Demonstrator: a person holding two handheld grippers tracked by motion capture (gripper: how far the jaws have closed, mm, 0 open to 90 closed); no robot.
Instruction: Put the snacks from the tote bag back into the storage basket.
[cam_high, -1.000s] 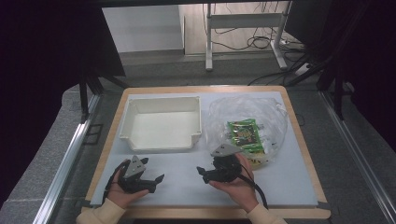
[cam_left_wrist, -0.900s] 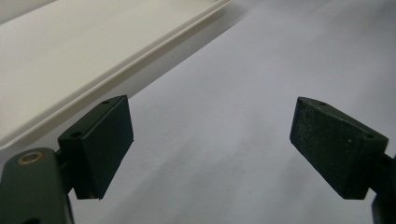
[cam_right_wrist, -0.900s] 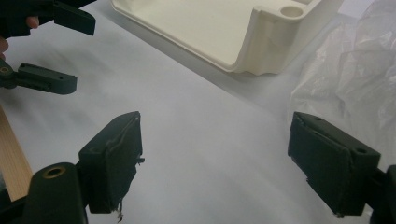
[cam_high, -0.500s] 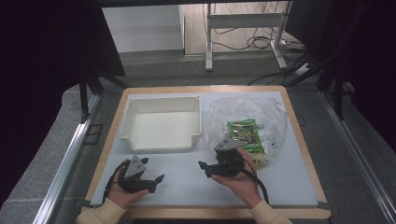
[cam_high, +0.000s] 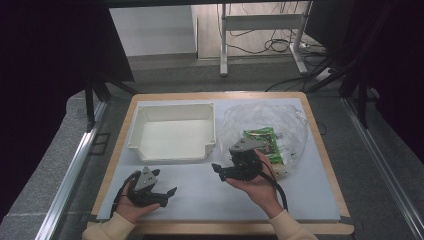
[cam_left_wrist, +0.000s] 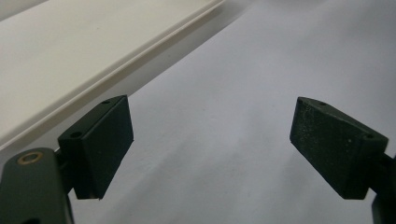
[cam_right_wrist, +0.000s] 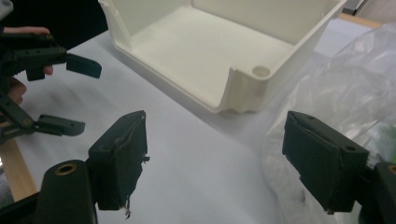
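Leftmost, the left gripper (cam_high: 167, 194) rests low on the desk (cam_high: 210, 200) just in front of the white tray (cam_high: 172, 132), jaws wide with nothing between them. Further right, the right gripper (cam_high: 216, 168) is held above the desk, jaws wide and empty after narrowing slightly, beside the clear plastic bag (cam_high: 285, 125) with its green packet (cam_high: 265, 142).

Bright tabletop, dark surroundings, soft shadows
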